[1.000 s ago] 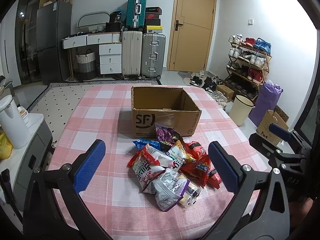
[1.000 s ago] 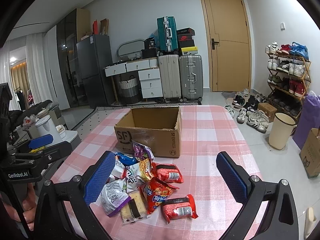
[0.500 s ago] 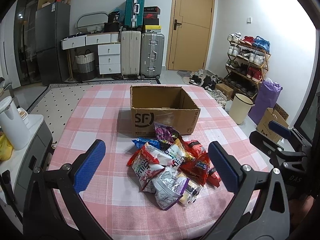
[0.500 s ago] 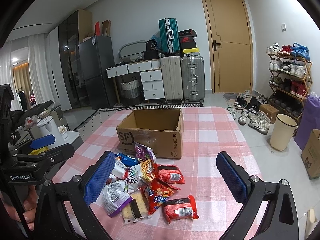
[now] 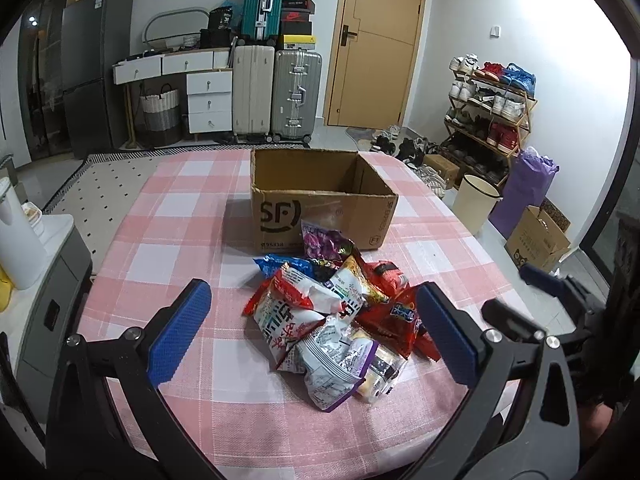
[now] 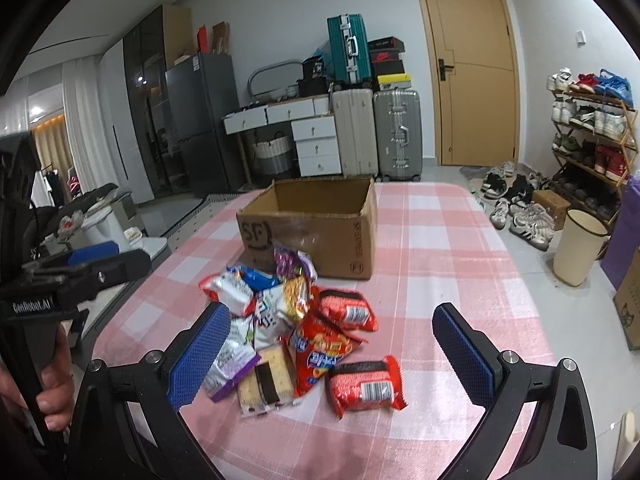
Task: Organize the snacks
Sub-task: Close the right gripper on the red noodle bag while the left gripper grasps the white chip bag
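Note:
A pile of snack packets (image 5: 332,312) lies on the pink checked tablecloth (image 5: 180,216), in front of an open cardboard box (image 5: 320,200) marked SF. My left gripper (image 5: 316,332) is open and empty, held above the near side of the pile. My right gripper (image 6: 332,352) is open and empty, above the pile (image 6: 296,320) from the right. A red packet (image 6: 366,386) lies nearest it, apart from the heap. The box (image 6: 316,228) looks empty as far as its inside shows.
Table edges fall away left and right. A white kettle (image 5: 16,236) on a grey cabinet stands left of the table. A cream bin (image 5: 476,204), purple bag and shoe rack (image 5: 488,120) stand right. Suitcases (image 5: 276,92) and a door lie behind.
Both grippers have moved slightly forward toward the pile and box. Both stay open; the snacks have not moved.

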The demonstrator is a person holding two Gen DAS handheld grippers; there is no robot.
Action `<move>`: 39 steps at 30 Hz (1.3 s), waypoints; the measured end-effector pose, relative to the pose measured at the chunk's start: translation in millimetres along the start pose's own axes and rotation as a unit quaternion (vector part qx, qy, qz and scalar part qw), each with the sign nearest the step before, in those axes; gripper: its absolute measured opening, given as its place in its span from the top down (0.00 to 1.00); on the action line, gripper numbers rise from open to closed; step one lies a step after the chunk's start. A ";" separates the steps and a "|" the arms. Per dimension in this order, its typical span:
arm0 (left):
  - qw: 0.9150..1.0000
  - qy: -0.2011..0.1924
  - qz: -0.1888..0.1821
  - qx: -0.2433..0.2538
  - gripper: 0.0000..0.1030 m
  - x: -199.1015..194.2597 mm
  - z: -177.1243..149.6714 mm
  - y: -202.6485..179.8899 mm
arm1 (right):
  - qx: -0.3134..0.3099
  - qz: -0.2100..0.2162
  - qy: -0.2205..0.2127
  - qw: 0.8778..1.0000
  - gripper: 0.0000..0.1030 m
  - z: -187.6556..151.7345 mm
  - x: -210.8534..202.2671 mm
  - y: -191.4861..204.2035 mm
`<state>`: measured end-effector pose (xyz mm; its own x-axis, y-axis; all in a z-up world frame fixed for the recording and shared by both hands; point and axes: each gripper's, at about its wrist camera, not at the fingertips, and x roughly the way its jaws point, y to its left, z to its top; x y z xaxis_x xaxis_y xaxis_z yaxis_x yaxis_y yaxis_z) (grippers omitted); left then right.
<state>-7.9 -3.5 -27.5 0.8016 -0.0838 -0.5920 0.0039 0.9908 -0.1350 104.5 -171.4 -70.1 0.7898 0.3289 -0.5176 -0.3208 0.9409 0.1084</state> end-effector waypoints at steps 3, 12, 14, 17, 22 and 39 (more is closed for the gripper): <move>1.000 0.004 -0.005 -0.001 0.01 6.4 -3.0 -0.2 | 0.005 0.007 0.018 1.000 0.00 -9.0 13.6 -2.0; 1.000 0.011 -0.019 0.005 0.01 28.1 -12.6 3.0 | 0.026 0.053 0.062 0.996 0.00 -27.2 67.1 -10.9; 1.000 0.015 -0.024 0.001 0.01 34.1 -14.6 5.1 | 0.030 0.053 0.070 0.996 0.00 -27.2 79.3 -13.3; 0.999 0.022 -0.029 -0.002 0.01 43.7 -17.5 8.6 | 0.045 0.061 0.083 0.994 0.00 -27.5 97.5 -18.6; 0.999 0.033 -0.029 -0.008 0.01 60.6 -22.5 15.3 | 0.061 0.076 0.109 0.989 0.00 -29.2 120.5 -21.8; 0.997 0.059 -0.042 -0.040 0.01 90.0 -29.2 29.8 | 0.099 0.092 0.163 0.977 0.26 -30.4 169.5 -27.5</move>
<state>46.9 15.4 -108.0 0.7244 -0.1832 -0.6645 0.0172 0.9686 -0.2482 231.3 -143.9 -186.6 0.5090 0.4808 -0.7140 -0.3090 0.8762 0.3697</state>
